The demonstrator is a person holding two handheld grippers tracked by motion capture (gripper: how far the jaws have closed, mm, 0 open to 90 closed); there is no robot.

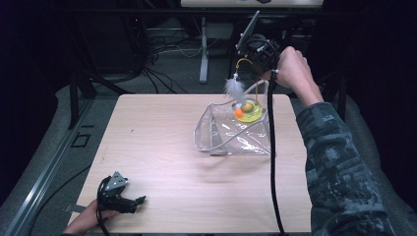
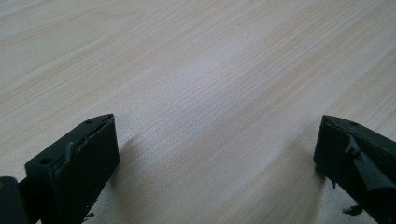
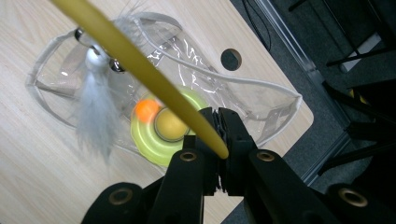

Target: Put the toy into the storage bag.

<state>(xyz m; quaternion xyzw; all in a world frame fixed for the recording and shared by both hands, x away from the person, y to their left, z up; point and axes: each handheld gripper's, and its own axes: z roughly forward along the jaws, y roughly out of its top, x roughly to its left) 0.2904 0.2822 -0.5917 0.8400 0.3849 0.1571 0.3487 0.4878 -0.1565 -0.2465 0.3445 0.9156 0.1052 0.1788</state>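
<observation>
Light wood-grain rectangular table [image 1: 162,147], round hole near one corner, bears a clear plastic pouch with pale piping [image 1: 231,135] at far right.

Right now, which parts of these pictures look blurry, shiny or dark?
High view: dark surroundings, glare on the clear plastic pouch. Right gripper view: the yellow curved wand and white feather are blurred up close. Left gripper view: soft shadows on the pale wooden table beside the jaws.

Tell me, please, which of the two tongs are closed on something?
The right tongs, raised over the clear bag, are shut on the yellow wand. The left tongs stand open over the bare table.
</observation>
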